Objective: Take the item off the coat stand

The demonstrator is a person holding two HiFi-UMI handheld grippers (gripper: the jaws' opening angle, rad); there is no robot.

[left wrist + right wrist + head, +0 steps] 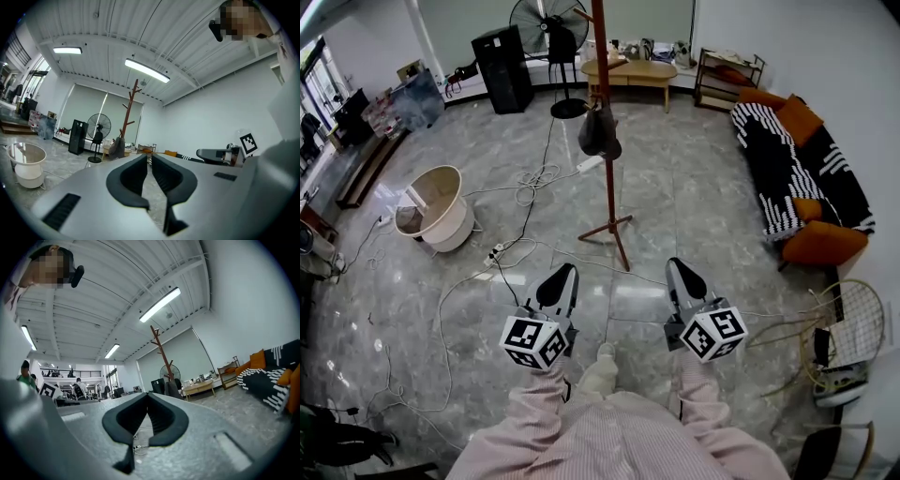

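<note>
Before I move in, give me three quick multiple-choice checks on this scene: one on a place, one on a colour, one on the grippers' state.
1. The dark bag hangs on: A the coat stand; B the fan; C the sofa.
2. The tub on the floor is: A red; B cream; C black.
3. The left gripper and right gripper are: A wide open; B shut on the bag; C shut and empty.

Answers:
1 A, the bag hangs against the stand's pole.
2 B, the tub's wall is pale cream.
3 C, each gripper view shows the fingers together with nothing between them.
</note>
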